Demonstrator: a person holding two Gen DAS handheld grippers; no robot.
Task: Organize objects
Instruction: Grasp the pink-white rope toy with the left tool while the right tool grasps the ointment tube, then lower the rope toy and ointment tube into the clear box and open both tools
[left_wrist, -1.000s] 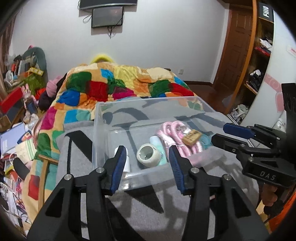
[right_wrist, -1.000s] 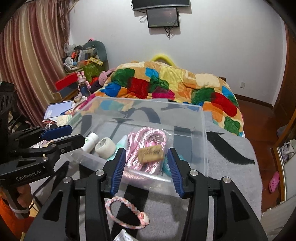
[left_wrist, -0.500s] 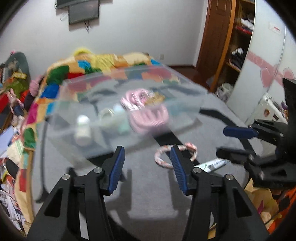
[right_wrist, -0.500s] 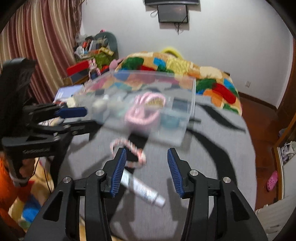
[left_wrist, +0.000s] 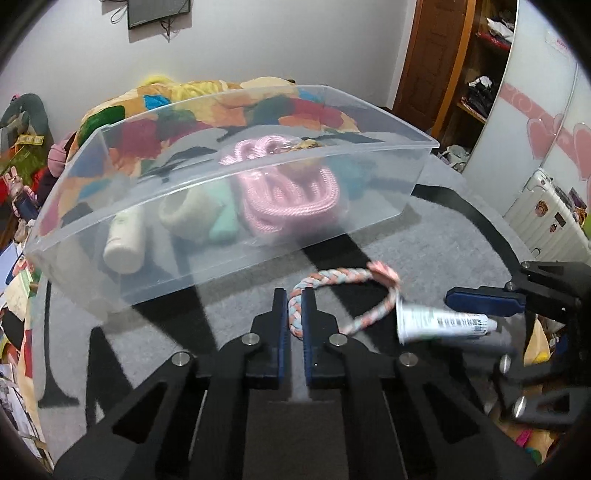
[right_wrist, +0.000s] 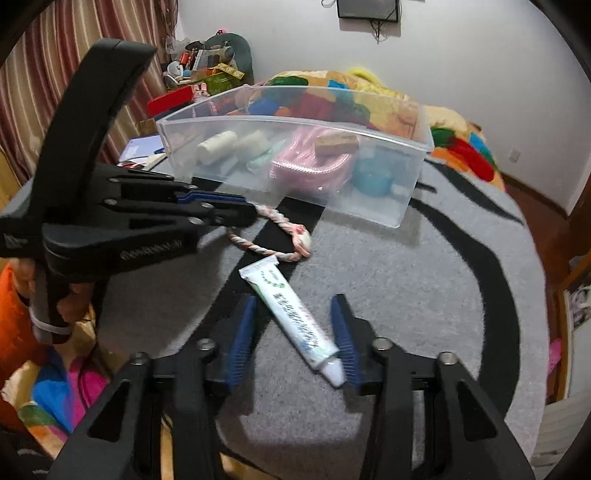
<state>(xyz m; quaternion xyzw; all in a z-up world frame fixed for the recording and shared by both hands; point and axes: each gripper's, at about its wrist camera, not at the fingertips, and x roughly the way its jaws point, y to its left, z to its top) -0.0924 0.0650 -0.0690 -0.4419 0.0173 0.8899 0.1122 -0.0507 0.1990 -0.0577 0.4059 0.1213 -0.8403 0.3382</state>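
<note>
Two items lie outside the clear storage bin (left_wrist: 207, 192). Left gripper (left_wrist: 294, 310) clenches the braided bracelet (left_wrist: 332, 280), whose loop touches the toothpaste tube (right_wrist: 291, 314); lifting could drag it from the spread right gripper (right_wrist: 295, 332).

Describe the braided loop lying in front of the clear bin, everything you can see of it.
The braided loop is a soft closed ring plaited from pink, white and pale blue strands, with a pink knot or bead at one end. It lies on the grey rug just in front of the clear bin, outside it. The left gripper is shut on its near side. Its far side meets the flat end of the white tube.
</note>
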